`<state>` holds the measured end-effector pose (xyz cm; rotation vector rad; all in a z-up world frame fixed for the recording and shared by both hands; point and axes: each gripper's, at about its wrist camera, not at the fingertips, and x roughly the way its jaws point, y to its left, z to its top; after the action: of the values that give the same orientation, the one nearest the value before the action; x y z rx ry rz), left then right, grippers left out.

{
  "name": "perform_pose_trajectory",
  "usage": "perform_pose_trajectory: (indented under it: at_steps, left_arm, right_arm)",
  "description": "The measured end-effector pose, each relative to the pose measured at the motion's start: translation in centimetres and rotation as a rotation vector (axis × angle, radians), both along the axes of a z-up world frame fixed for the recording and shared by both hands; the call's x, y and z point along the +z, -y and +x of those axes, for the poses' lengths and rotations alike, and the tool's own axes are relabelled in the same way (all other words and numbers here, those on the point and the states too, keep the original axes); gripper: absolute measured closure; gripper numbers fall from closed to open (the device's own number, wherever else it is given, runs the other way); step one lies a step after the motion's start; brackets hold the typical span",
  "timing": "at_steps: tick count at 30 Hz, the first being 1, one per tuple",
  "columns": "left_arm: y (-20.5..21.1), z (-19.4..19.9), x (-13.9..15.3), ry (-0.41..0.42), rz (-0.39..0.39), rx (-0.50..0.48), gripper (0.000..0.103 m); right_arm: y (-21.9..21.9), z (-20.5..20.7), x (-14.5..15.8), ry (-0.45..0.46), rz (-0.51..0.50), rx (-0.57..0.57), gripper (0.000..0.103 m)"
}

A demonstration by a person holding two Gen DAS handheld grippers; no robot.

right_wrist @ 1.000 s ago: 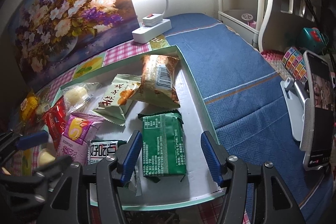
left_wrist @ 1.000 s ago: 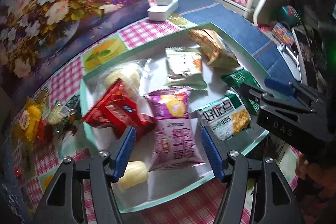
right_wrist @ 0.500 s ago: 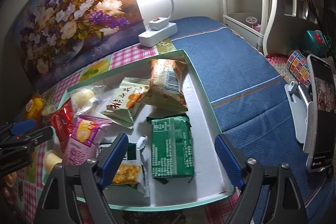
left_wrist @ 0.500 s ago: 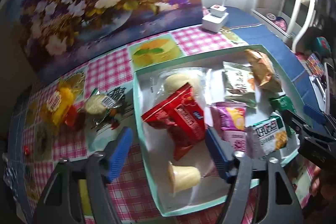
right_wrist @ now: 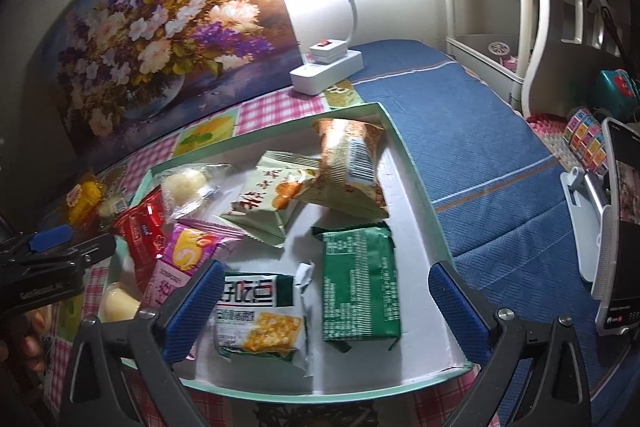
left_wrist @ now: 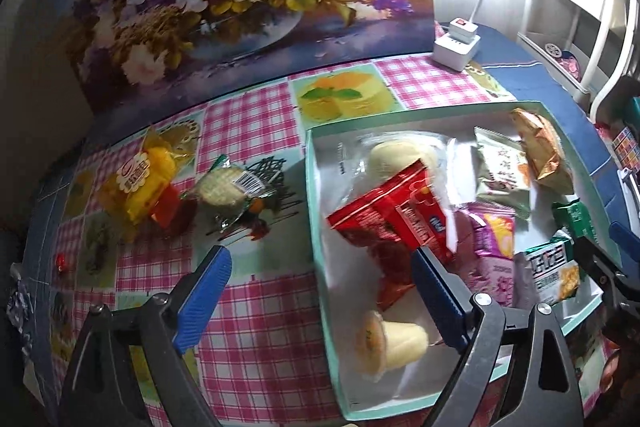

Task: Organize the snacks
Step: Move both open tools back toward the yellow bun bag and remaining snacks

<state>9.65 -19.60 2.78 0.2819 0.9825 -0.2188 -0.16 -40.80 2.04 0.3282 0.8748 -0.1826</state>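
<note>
Reaching the wide-open, empty left claw [left_wrist: 316, 299] toward the wafer packet [left_wrist: 224, 187] at frame left, approach low and centred

In the left wrist view, the red pack [left_wrist: 394, 223] was smeared by motion blur, its print unreadable, and it covered part of the clear-wrapped bun [left_wrist: 394, 155] behind it. The left gripper's [left_wrist: 320, 295] right finger hid the lower corner of the pink pack [left_wrist: 494, 247]. The right gripper [left_wrist: 616, 267] was cut off by the frame's right edge, so its jaws could not be read there. In the right wrist view, the jelly cup [right_wrist: 116, 303] sat half hidden behind the gripper's [right_wrist: 326, 311] left finger. The phone [right_wrist: 618, 219] ran off the right edge. The yellow pack [right_wrist: 82, 197] on the counter [right_wrist: 276, 109] was too small and dim to read.
</note>
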Motion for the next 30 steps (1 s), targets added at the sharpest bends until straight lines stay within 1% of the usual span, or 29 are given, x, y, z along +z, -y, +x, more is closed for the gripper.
perform_pose_trajectory:
  at_steps: [5,11,15,21,26,30]
  left_arm:
    - [-1.8,0.4,-0.2,-0.003,-0.016,0.046,0.012]
    - [-4.3,0.9,0.3,0.024,-0.037,0.102,0.012]
    - [-6.1,1.3,0.3,0.032,-0.041,0.143,0.012]
    - [-9.0,1.6,-0.6,0.017,-0.053,0.206,0.012]
    - [-11.1,1.6,-1.4,0.024,-0.050,0.247,0.012]
    - [-12.2,1.6,-1.8,0.018,-0.072,0.248,0.012]
  right_arm:
    - [-1.2,0.2,0.4,0.026,-0.003,0.052,0.000]
    - [-2.7,0.5,0.5,0.041,0.008,0.114,0.000]
    - [-3.3,0.5,0.7,0.056,0.006,0.132,0.000]
    - [-4.8,1.0,0.8,0.043,-0.005,0.171,0.000]
    - [-6.5,1.8,1.1,0.029,-0.017,0.219,0.000]
    - [-7.8,2.5,1.3,0.016,-0.007,0.249,0.000]
